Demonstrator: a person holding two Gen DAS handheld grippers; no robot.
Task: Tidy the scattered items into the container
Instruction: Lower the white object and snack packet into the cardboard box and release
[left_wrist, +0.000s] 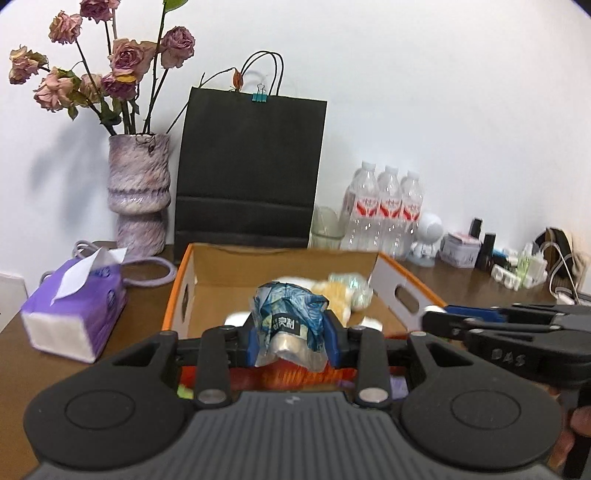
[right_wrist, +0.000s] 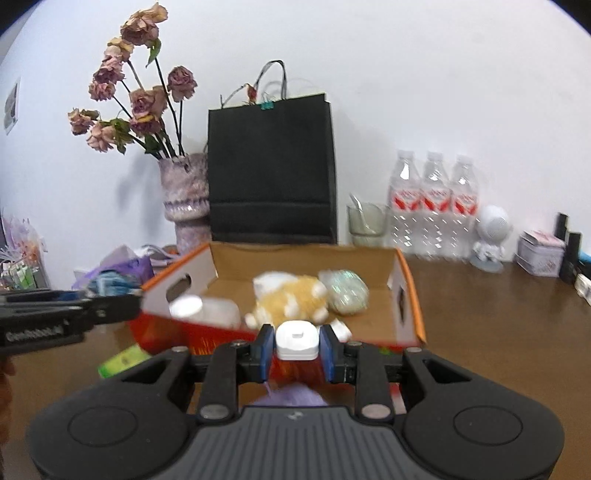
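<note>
An open cardboard box (left_wrist: 284, 258) (right_wrist: 303, 258) with orange rims stands on the brown table. Inside lie a yellow-and-white plush toy (right_wrist: 295, 299) (left_wrist: 336, 291), a pale glittery pouch (right_wrist: 347, 290) (left_wrist: 352, 284) and a white-capped jar (right_wrist: 207, 310). My left gripper (left_wrist: 291, 332) is shut on a crumpled blue snack packet (left_wrist: 288, 314), held just before the box's near wall. My right gripper (right_wrist: 297, 347) is shut on a small white plastic case (right_wrist: 297, 338) at the box's near edge. Each gripper shows side-on in the other's view: the right gripper (left_wrist: 428, 319), the left gripper (right_wrist: 138, 299).
A purple tissue pack (left_wrist: 74, 314) lies left of the box. Behind stand a flower vase (left_wrist: 138, 195), a black paper bag (left_wrist: 247, 170), water bottles (left_wrist: 384, 206), a glass cup (right_wrist: 365, 221), a white figurine (right_wrist: 489, 236) and a small tin (right_wrist: 539, 254). A green item (right_wrist: 122, 360) lies before the box.
</note>
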